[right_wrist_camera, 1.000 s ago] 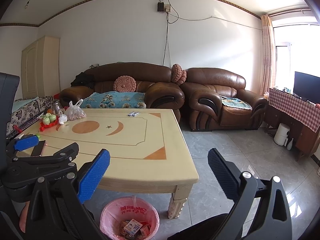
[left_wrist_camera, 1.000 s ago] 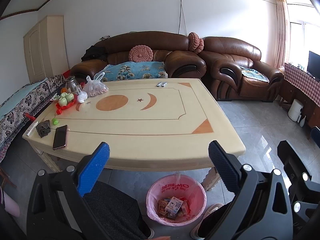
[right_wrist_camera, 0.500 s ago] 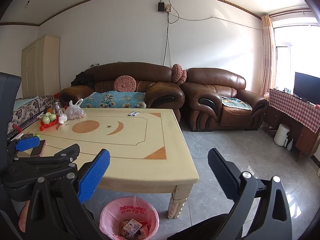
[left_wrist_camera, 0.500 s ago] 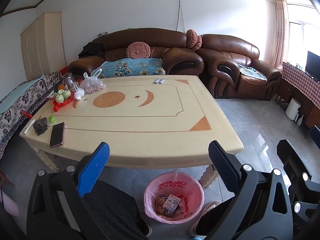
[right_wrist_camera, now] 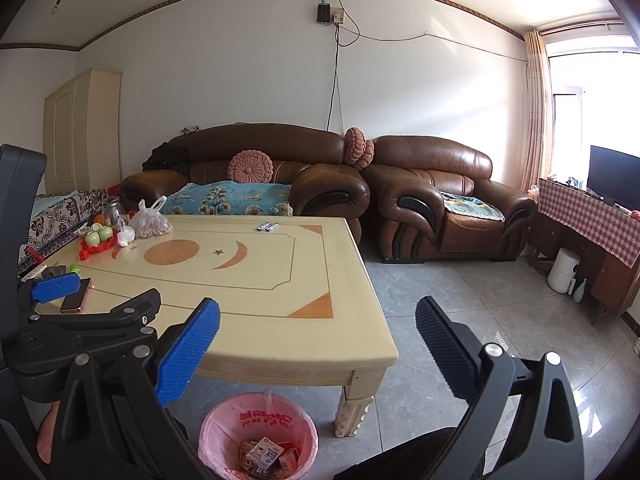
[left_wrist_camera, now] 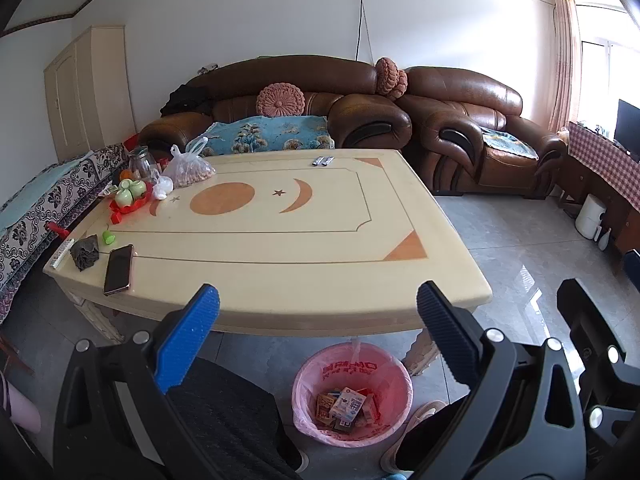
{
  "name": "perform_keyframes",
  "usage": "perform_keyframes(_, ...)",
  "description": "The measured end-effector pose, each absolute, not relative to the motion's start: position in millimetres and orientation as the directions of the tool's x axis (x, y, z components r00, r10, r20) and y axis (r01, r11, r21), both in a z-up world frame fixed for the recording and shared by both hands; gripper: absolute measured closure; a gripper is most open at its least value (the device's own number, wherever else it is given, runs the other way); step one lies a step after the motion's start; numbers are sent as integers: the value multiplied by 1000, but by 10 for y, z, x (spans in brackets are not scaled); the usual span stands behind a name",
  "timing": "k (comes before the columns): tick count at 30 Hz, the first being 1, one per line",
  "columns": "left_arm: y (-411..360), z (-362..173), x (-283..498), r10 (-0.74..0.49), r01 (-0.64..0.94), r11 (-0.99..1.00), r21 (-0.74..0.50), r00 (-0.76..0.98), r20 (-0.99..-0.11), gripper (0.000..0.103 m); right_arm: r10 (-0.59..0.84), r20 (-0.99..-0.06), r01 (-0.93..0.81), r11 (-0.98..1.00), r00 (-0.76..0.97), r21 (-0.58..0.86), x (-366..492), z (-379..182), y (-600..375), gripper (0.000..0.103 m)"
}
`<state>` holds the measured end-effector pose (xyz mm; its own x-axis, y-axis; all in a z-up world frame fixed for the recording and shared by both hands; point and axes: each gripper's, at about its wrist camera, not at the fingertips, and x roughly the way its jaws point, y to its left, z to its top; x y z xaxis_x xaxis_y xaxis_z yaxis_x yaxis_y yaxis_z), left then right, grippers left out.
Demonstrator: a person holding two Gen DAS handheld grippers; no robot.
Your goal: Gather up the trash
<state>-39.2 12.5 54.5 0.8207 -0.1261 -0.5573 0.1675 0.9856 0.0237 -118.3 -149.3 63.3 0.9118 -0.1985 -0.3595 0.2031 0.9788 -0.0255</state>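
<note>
Left gripper [left_wrist_camera: 318,308]: jaws wide apart, nothing between them, held above the near edge of the table [left_wrist_camera: 280,272]. Right gripper [right_wrist_camera: 318,322]: jaws likewise wide, empty, held off the table's near right corner; part of the left gripper also visible at the left of the right wrist view.

Trash bin [left_wrist_camera: 352,394], lined with a pink bag, on the floor just under the table's near edge, beside a carved table leg [right_wrist_camera: 352,408]. Inside: several small cartons and wrappers [left_wrist_camera: 348,404], lying loose at the bottom.

On the table, far edge: two small silver packets [left_wrist_camera: 323,161] side by side. Left end: clear plastic bag of nuts [left_wrist_camera: 188,170], a smaller white bag [left_wrist_camera: 163,190] touching the red tray [left_wrist_camera: 132,204] of green cups, a glass jar [left_wrist_camera: 141,163] behind. Near left corner: phone [left_wrist_camera: 118,264] face up, dark crumpled cloth [left_wrist_camera: 85,254], small green cap [left_wrist_camera: 107,237], white remote [left_wrist_camera: 61,253] at the edge.

Brown leather sofa [left_wrist_camera: 288,108] and armchair [left_wrist_camera: 476,132] behind the table. Dark trouser leg [left_wrist_camera: 224,412] below the left gripper.
</note>
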Motion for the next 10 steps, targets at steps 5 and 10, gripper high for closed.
perform_keyframes(5,151,574,-392,-127,174,984,31,820,-558,6,-200,-359,205,978,912,-23,-1178,641,-1507,7)
perform_keyframes(10,153,584,-337,-137,186,982,30,814,-564,6,-201,-358,207,978,912,-22,-1179,644,-1512,7)
